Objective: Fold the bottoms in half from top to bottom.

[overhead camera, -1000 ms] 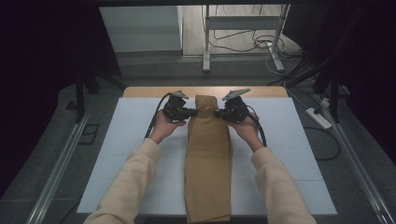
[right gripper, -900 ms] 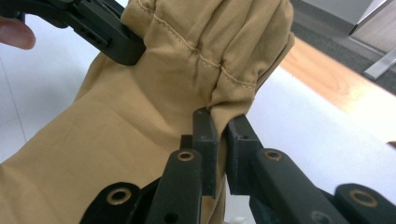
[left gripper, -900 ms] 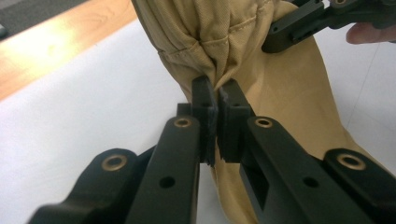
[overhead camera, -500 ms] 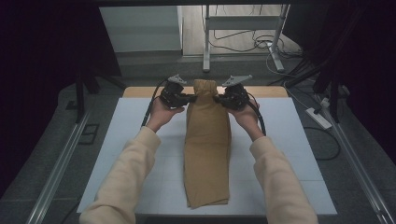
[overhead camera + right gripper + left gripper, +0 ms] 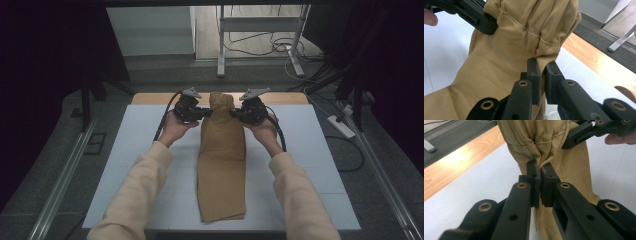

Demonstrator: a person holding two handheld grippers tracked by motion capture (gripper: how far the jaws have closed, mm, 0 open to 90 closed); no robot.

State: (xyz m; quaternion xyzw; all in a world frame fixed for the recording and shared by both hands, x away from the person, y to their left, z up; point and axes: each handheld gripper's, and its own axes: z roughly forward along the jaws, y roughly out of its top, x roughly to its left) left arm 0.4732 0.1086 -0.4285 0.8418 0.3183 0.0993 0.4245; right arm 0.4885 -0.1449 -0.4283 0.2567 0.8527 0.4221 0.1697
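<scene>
While clamped by both grippers, the tan trousers (image 5: 221, 150) are held up.
The left gripper (image 5: 204, 113) and right gripper (image 5: 235, 114) are closed on the waistband; beyond them the wooden table edge (image 5: 150, 98) is seen.

One pair of tan trousers (image 5: 221, 165), running from 12 to 6 o'clock; two grippers, left gripper (image 5: 204, 114) at 11, right gripper (image 5: 236, 114) at 1; one white table mat (image 5: 125, 165); one wooden table (image 5: 150, 98).
</scene>
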